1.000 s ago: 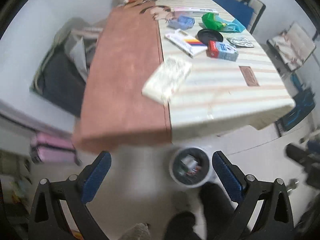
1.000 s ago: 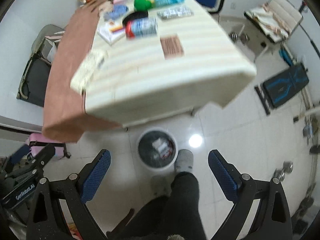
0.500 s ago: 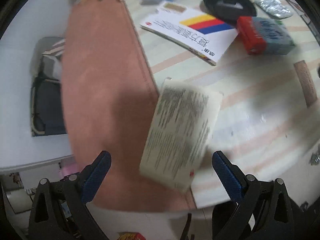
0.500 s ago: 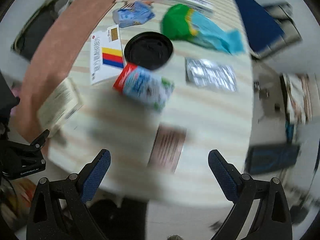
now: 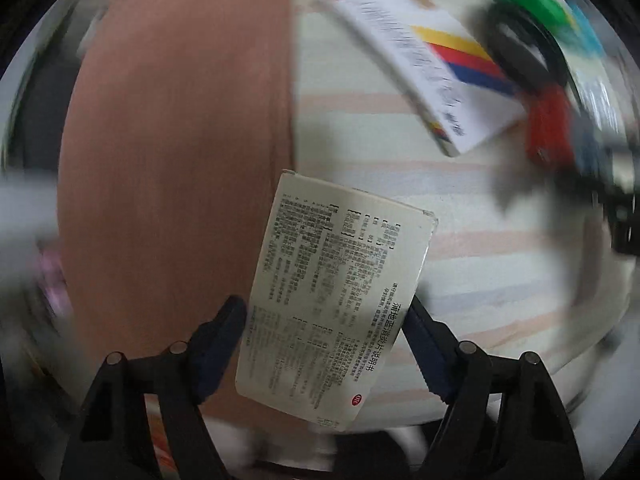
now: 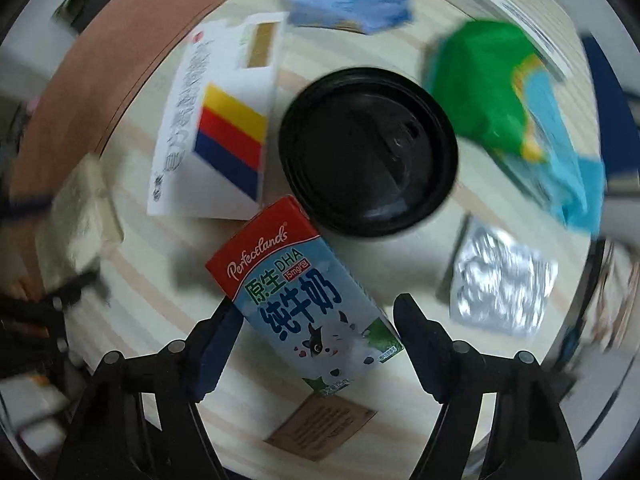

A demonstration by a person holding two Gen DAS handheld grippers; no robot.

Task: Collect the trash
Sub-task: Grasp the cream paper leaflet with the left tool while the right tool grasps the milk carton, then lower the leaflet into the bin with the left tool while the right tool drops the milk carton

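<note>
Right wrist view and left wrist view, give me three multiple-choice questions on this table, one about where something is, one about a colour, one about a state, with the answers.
1. What lies between the right gripper's fingers?
A. the milk carton
B. the black lid
C. the foil blister pack

2. Which stripes mark the white box beside the black lid?
A. green, white, black
B. yellow, red, blue
C. pink, orange, grey

3. How does the printed leaflet packet at the left gripper lie?
A. standing upright on its end
B. crumpled into a ball
C. flat, partly on the brown cloth, partly on the striped tabletop

Answers: 1 A, the carton sits in the gap while the jaws are closing. 2 B, the three bands show clearly. 3 C, it straddles the cloth's edge.
</note>
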